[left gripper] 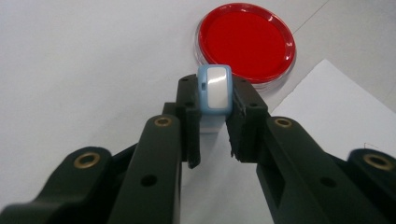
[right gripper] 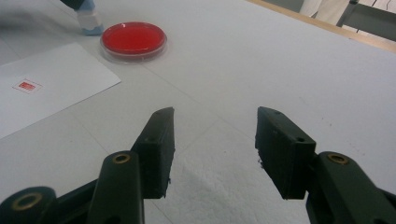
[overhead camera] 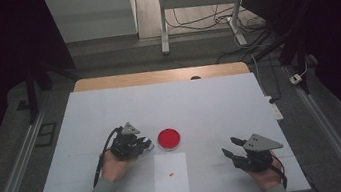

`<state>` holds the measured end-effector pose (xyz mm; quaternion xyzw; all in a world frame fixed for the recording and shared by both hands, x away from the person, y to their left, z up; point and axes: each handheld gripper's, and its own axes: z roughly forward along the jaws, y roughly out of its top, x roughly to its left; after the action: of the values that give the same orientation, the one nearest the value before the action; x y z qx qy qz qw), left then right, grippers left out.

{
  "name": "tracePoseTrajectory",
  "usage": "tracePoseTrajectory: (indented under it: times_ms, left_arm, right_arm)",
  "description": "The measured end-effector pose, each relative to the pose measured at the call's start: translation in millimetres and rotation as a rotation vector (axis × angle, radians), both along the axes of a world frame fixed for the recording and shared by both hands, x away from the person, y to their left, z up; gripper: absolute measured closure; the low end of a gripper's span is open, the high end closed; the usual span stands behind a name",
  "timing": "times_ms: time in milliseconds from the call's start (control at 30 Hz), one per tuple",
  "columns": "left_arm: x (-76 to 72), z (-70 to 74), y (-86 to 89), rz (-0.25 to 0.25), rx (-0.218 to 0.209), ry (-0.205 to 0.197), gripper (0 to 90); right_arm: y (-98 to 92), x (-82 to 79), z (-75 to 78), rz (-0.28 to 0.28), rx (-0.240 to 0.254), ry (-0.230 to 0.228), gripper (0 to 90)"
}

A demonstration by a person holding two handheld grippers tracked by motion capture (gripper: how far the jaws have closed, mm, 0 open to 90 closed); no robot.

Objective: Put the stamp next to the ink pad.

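White table cover (overhead camera: 199,102) spans the work surface, with a strip of bare wooden table edge (overhead camera: 160,75) at its far side. White paper sheet (overhead camera: 171,176) lies flat at the near centre; a small red mark (overhead camera: 171,174) sits near its middle, seen in the right gripper view as a small red-printed label (right gripper: 27,86). Left gripper (overhead camera: 141,144), held in the left hand (overhead camera: 114,167), sits left of centre, just beside the dish. Right gripper (overhead camera: 231,149), held in the right hand (overhead camera: 265,176), is at the near right, well apart from the dish and the sheet; its jaws stand wide apart over bare cover with nothing between them. Round petri dish (left gripper: 246,41) with red contents and a clear rim rests on the cover just beyond the sheet's far edge. Left gripper jaws are clamped on a small blue-and-white cap-like object (left gripper: 214,88), held upright between the pads, with a pale body below it; its lower end reaches the cover just beside the dish's near-left rim. Exact identity of this object: cannot tell.
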<state>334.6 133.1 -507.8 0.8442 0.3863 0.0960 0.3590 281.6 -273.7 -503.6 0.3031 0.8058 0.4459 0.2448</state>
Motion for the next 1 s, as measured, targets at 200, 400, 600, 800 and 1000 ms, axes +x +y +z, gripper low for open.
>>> tracePoseTrajectory:
  times_ms: [200, 400, 600, 800, 1000]
  left_arm:
    - [0.2, -0.3, -1.4, 0.002, -0.001, -0.004, 74.6]
    - [0.8, -1.4, -4.0, 0.003, 0.000, -0.004, 67.1]
    - [0.3, 0.6, -2.5, 0.013, -0.023, -0.019, 60.0]
    - [-9.5, 7.0, 4.9, 0.039, -0.062, -0.060, 43.2]
    - [-31.9, 13.8, 19.9, 0.046, -0.095, -0.123, 31.0]
  right_arm:
    - [0.5, 0.2, -0.3, 0.003, 0.001, 0.004, 47.0]
    - [0.5, 0.3, -0.4, 0.003, 0.001, 0.004, 47.0]
    - [1.0, 0.0, -0.3, -0.001, 0.002, 0.002, 47.1]
    - [0.4, 0.0, 0.0, 0.003, 0.007, 0.000, 47.1]
    - [-2.2, -0.4, 1.3, 0.013, 0.008, -0.011, 47.0]
